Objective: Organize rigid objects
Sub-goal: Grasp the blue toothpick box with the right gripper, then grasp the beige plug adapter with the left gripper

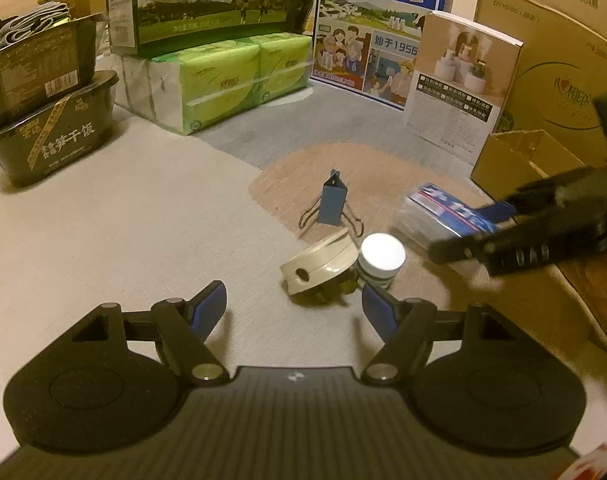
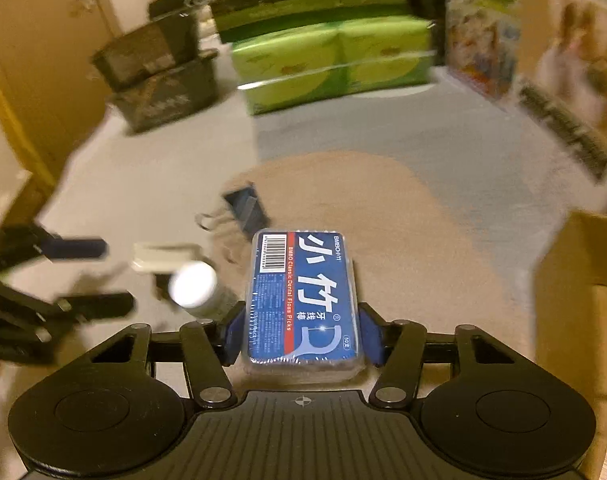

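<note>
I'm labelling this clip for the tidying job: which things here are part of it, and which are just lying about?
Part of the job:
- floss pick box, in the right tongs
- binder clip
- cream plug adapter
- white-capped jar
- left tongs, open

Lying about:
- milk cartons
- green tissue packs
- dark food tubs

Bare carpet (image 1: 123, 220) left lies free (boxes (image 1: 383, 20) wall the back).

Plug (image 1: 317, 266) beside white-capped jar (image 1: 379, 260)

floss box (image 2: 303, 300): blue, red stripe; binder clip (image 1: 332, 204): blue; jar lid (image 1: 382, 250): white
</note>
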A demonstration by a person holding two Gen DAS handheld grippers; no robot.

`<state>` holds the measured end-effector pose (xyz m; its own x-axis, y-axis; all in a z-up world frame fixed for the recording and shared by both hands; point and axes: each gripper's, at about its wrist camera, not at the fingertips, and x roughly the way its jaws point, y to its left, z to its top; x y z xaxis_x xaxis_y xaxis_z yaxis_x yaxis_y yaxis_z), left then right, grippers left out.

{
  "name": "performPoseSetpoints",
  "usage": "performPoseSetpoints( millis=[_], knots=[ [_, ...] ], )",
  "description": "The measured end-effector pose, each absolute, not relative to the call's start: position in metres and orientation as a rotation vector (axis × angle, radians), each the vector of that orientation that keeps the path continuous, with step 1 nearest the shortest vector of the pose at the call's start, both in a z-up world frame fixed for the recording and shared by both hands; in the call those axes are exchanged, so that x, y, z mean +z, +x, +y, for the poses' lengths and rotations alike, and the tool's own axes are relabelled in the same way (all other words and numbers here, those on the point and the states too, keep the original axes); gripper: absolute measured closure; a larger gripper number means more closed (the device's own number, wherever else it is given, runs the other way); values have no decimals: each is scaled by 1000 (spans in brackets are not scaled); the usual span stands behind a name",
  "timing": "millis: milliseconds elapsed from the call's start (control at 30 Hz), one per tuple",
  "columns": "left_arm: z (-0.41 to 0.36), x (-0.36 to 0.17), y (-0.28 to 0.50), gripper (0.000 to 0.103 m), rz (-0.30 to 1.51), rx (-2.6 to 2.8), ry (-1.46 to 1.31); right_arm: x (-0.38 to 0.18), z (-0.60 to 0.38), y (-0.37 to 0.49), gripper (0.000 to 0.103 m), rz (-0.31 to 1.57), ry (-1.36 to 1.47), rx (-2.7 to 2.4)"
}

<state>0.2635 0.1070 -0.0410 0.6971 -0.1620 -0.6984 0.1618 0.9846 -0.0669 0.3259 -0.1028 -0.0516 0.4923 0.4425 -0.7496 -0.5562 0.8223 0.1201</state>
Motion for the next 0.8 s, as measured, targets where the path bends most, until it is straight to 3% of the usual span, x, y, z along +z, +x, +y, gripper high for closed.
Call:
performPoseSetpoints(
  millis=[667, 800],
  knots=[
    [99, -55, 298, 39, 783, -188, -27, -62, -104, 277, 46, 816, -144, 512],
    [96, -58, 304, 48, 791, -194, -40, -62, -104, 275, 46, 805, -145, 511]
  ],
)
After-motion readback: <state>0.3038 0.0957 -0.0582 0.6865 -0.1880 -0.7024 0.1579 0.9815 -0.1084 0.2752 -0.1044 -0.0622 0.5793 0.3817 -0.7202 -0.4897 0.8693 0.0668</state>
